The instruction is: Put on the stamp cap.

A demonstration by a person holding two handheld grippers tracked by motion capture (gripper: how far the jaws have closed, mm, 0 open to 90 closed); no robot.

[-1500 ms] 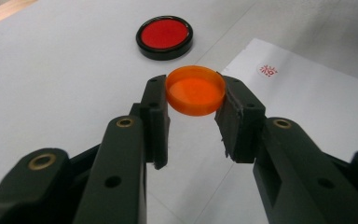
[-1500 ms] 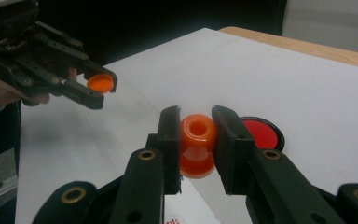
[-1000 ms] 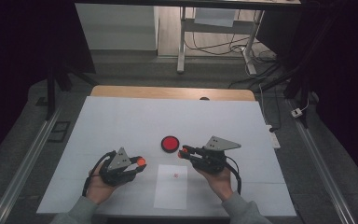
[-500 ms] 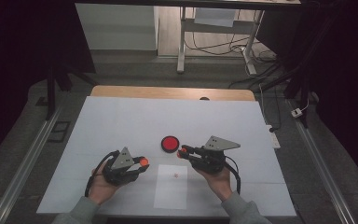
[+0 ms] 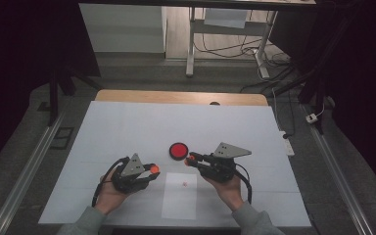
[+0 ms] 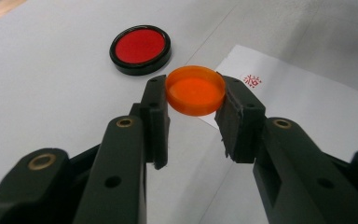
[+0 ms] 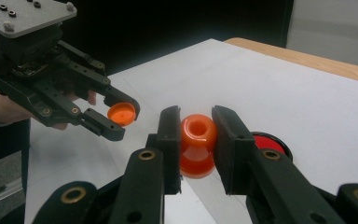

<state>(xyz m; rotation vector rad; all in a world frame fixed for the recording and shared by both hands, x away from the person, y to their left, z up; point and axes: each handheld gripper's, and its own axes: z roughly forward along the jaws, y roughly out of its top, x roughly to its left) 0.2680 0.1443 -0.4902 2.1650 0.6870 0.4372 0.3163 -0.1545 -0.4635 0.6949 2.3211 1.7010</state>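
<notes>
Two grippers hover just short of the red ink pad (image 5: 178,151): the left gripper (image 6: 195,95) clamps an orange cap (image 6: 195,89) by its rim, the right gripper (image 7: 198,135) grips an orange stamp (image 7: 197,144), seemingly poised for recapping above the stamped paper (image 5: 180,196).

Lab recording bench in a dark room

A white-covered table (image 5: 127,127) stands between metal rails (image 5: 24,176); toward 12 o'clock sit a steel desk frame (image 5: 191,44) and loose cables (image 5: 225,49), with black curtains (image 5: 24,44) at 10 o'clock.
</notes>
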